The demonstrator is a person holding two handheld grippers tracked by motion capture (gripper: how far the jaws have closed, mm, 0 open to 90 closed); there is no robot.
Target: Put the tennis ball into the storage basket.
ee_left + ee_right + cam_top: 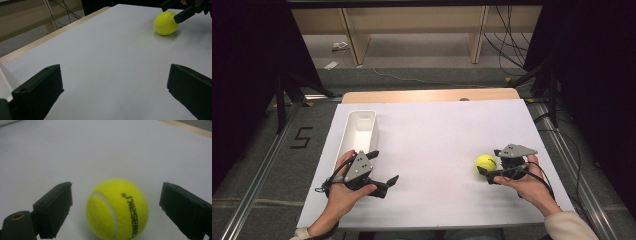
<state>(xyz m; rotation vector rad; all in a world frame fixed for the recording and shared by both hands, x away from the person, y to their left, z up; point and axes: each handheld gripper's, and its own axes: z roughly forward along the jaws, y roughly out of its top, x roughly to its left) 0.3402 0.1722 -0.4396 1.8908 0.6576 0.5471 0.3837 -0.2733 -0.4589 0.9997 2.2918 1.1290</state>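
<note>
Counting first: one ball (485,162), one white bin (357,133), two grippers, one white table (447,130). Sitting on the table's right side, near the front edge, the yellow ball, between the wide-apart jaws of the right gripper (491,165), touching neither as far as can be told. Held in the left hand near the front-left of the table, just in front of the bin, the left gripper (384,170), jaws likewise spread with nothing between them.

Seen from the right gripper (115,206) view and not from above: black lettering reading KAWASAKI upside down on the ball (117,209), plus a white seam curving down its left half, and clear gaps on both sides between ball and jaws. Seen from the left gripper (113,86) view: bare table between its own jaws, and far off at upper right the ball (165,23) with one black jaw tip of the other gripper (183,13) beside it. Seen from above alone: the bin, the hands, the floor beyond.
</note>
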